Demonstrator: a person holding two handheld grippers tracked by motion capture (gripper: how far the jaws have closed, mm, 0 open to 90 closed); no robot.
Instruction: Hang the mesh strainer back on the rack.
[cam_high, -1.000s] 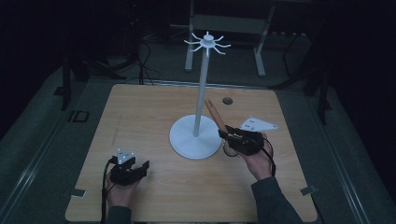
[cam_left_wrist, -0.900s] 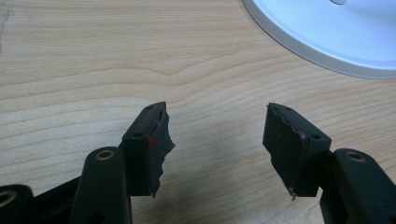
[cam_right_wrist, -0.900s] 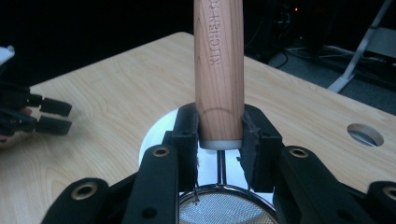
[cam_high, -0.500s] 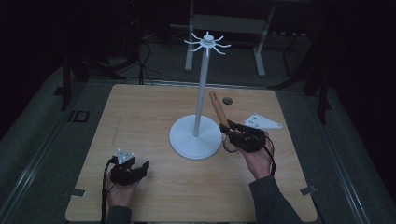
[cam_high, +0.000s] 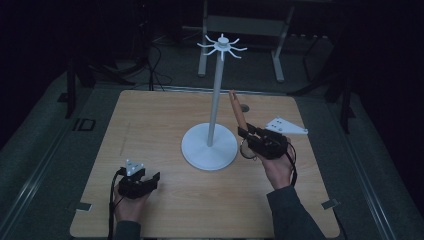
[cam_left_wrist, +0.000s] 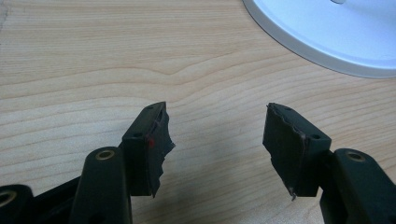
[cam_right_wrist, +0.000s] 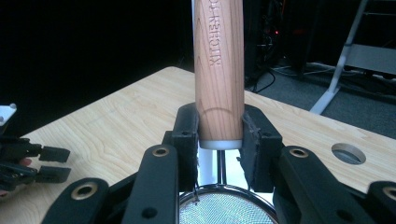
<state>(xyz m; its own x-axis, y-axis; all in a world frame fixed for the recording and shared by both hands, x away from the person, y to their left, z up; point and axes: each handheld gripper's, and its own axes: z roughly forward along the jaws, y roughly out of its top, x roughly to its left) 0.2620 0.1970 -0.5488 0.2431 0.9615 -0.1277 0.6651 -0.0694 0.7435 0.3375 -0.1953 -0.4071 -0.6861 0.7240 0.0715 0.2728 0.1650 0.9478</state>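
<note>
While my left gripper (cam_high: 150, 180) rests low near the front left corner of the wooden table (cam_high: 150, 125) with its jaws spread wide and nothing between them, my right gripper (cam_high: 246, 134) is clamped on a small mesh strainer (cam_right_wrist: 224, 209) by its wooden handle (cam_right_wrist: 219, 70). My pads (cam_right_wrist: 186, 140) press the handle from both sides just above its metal collar, so the handle points up and away from me while the mesh bowl hangs close beneath my jaws. In the high view I hold the strainer just right of the round base of the white hook stand (cam_high: 209, 147), whose pole rises to a ring of hooks.
</note>
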